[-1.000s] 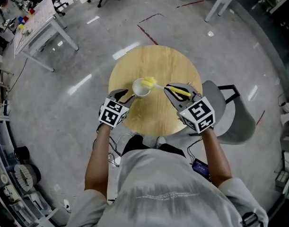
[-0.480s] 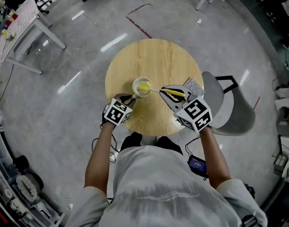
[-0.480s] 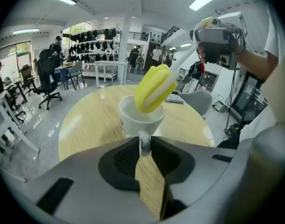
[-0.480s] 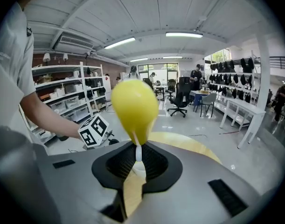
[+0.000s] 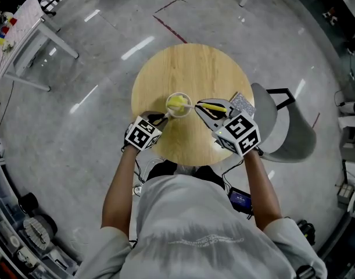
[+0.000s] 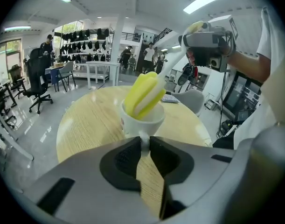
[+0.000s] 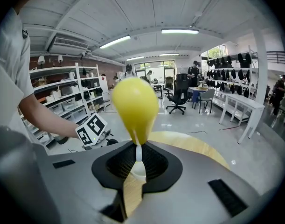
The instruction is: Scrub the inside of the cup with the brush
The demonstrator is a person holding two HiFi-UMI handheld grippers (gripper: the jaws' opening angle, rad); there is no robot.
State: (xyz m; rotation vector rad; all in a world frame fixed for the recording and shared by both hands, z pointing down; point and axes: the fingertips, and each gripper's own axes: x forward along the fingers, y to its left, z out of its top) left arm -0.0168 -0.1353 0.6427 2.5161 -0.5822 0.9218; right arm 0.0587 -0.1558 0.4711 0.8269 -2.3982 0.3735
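A white cup [image 5: 169, 109] stands on the round wooden table [image 5: 189, 68], near its front edge. The brush's yellow head [image 5: 177, 102] is inside the cup. My right gripper [image 5: 203, 108] is shut on the brush's handle [image 5: 217, 106] and reaches in from the right. In the right gripper view the yellow head [image 7: 134, 107] sticks up beyond my right gripper [image 7: 137, 164]. My left gripper [image 5: 161, 119] is at the cup's near-left side. Its jaws are closing, and in the left gripper view the cup [image 6: 140, 122] has its small handle pinched between the tips of my left gripper [image 6: 145, 143].
A grey chair [image 5: 282, 132] stands right of the table. A small grey patterned pad [image 5: 242, 103] lies on the table's right edge, beside my right gripper. Desks and office chairs stand farther off on the glossy floor.
The brush head has gone from above the cup's rim down into the cup. My left gripper has moved in to the cup and its jaws have narrowed around the handle.
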